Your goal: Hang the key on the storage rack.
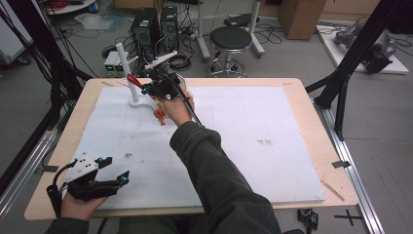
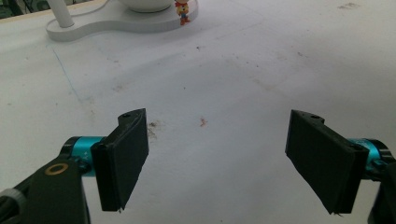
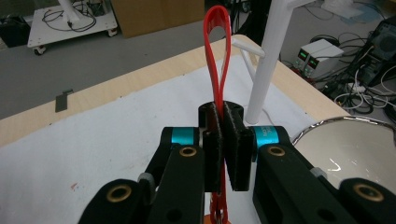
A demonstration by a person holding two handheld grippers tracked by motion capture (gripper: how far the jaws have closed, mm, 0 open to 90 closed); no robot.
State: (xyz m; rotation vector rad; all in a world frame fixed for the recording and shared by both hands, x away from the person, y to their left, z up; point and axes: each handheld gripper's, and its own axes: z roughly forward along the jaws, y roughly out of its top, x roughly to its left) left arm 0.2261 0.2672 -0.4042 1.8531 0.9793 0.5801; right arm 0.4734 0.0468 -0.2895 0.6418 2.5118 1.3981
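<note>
High view: I see the right gripper [image 1: 155,84] far across the table, by the white stand [image 1: 127,73] at the back-left of the white mat [image 1: 243,141]. It holds a red strap [image 1: 134,80], whose loop end sticks out toward the stand's post. An orange figure [image 1: 159,115] hangs below the right hand [image 1: 176,108], low over the mat (I can't tell if it touches). The left gripper [image 1: 113,170] sits at the near-left edge of the mat, well apart from all that, with its jaws spread and nothing between them.

Left gripper view: both black pads [image 2: 122,156] stand wide apart over bare mat with some small stains. Far ahead I see the stand's flat base [image 2: 116,23], and the little figure [image 2: 182,11] just beside it, upright.

Right gripper view: jaws pressed together on the red strap [image 3: 218,51], which runs up between the pads and opens into a narrow loop above them. The loop is near the stand's white post [image 3: 267,60] and a side peg [image 3: 248,48] (apart from both, as far as I can tell). A shiny bowl [image 3: 348,144] sits just right of the jaws.
</note>
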